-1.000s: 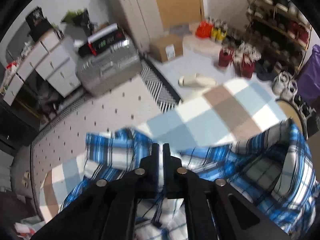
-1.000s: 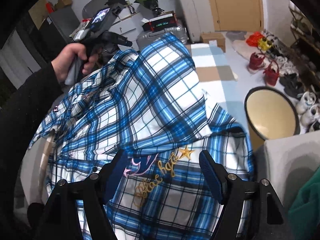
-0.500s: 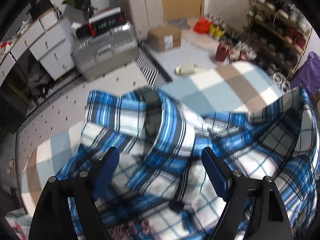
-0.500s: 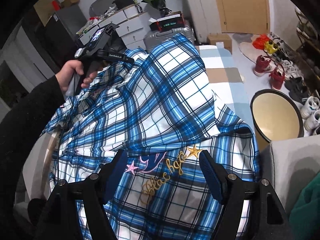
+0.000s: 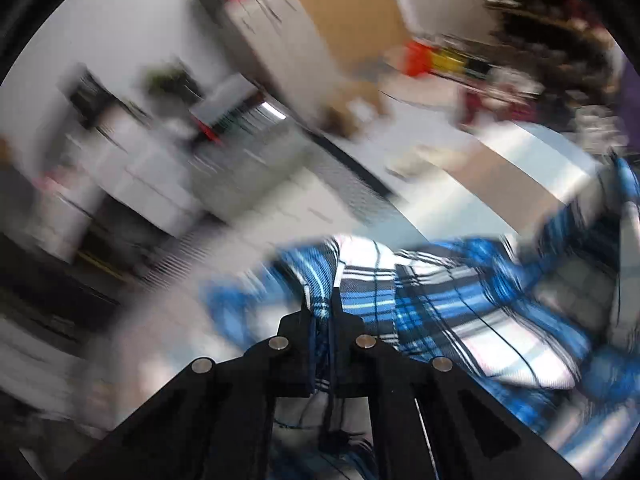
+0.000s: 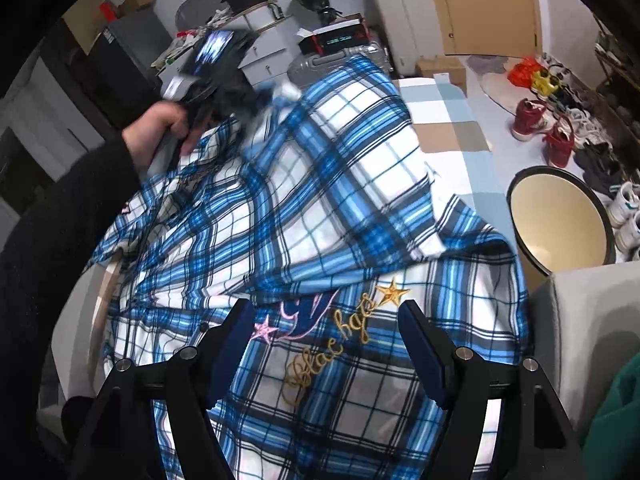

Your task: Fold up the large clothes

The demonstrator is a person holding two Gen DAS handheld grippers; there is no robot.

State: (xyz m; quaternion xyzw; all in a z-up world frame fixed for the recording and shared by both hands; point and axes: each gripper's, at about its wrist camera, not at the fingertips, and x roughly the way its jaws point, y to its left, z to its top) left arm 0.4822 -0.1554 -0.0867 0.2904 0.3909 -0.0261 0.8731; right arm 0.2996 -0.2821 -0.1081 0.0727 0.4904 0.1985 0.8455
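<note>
My left gripper (image 5: 323, 312) just snapped closed on a fold of the blue-and-white plaid shirt (image 6: 320, 200), pretty blurry. My right gripper (image 6: 324, 332) hovers wide apart, empty, over its gold embroidered lettering. Shirt's rumpled across the checkered bedspread (image 6: 448, 136).

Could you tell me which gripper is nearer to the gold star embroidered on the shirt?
Right. The right gripper hangs open just beside the gold star; the left gripper is shut on the shirt at its far end.
</note>
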